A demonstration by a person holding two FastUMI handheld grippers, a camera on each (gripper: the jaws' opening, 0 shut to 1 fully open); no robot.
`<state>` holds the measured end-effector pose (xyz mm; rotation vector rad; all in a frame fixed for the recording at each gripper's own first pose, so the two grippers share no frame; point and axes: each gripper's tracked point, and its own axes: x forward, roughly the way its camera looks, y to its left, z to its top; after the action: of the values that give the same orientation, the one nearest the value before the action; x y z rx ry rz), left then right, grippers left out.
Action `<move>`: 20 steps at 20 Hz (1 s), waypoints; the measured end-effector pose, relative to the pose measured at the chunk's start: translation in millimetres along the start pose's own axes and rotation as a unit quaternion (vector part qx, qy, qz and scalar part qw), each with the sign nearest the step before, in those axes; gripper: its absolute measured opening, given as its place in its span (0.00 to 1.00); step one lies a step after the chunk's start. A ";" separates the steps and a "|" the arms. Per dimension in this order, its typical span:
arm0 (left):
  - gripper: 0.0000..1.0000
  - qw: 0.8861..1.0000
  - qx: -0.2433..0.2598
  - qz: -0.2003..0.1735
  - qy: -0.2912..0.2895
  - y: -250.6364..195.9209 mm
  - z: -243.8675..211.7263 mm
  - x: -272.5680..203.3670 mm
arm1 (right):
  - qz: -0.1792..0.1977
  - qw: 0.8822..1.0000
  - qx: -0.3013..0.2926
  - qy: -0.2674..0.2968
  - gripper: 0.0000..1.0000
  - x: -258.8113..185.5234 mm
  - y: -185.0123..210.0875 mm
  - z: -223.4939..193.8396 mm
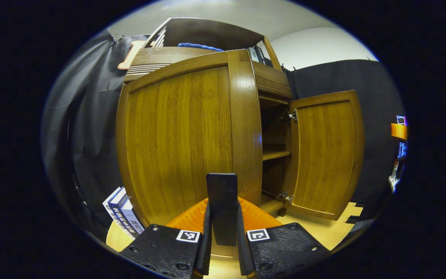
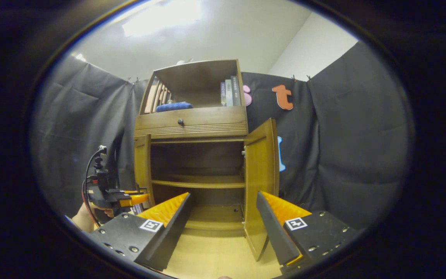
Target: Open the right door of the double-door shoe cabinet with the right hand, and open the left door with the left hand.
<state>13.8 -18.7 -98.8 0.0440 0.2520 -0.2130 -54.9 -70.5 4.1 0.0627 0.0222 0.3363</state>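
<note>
Black-curtained booth; both cabinet doors out. Left gripper (image 1: pixel 223 217) pinching left door (image 1: pixel 180 143) edge: swing wider, hold firm. Right gripper (image 2: pixel 223 217) wide, free.

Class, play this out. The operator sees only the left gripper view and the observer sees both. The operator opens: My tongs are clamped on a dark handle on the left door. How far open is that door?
Observer: In the right gripper view the left door stands swung out, edge-on. The left gripper is at its front edge, shut on that dark handle.
Operator: Are the right tongs holding the right door?
Observer: No. The right gripper is open with nothing between its tongs, and the right door stands wide open.
Operator: Is there anything above the doors?
Observer: A drawer with a small dark knob.
</note>
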 end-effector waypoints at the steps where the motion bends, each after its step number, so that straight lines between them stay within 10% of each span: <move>1: 0.30 1.000 -0.001 0.002 -0.001 1.7 -0.2 -4.3 | 0.003 1.000 -0.001 0.001 0.99 1.7 3.7 -1.6; 20: 0.29 0.999 0.027 0.040 -0.003 39.8 -1.3 -68.4 | 0.003 1.000 0.015 0.015 0.99 13.0 24.6 -28.2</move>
<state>-42.6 34.1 -82.1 0.1060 0.2387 -0.1394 -51.7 -41.4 -22.5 0.0872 0.0568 0.3438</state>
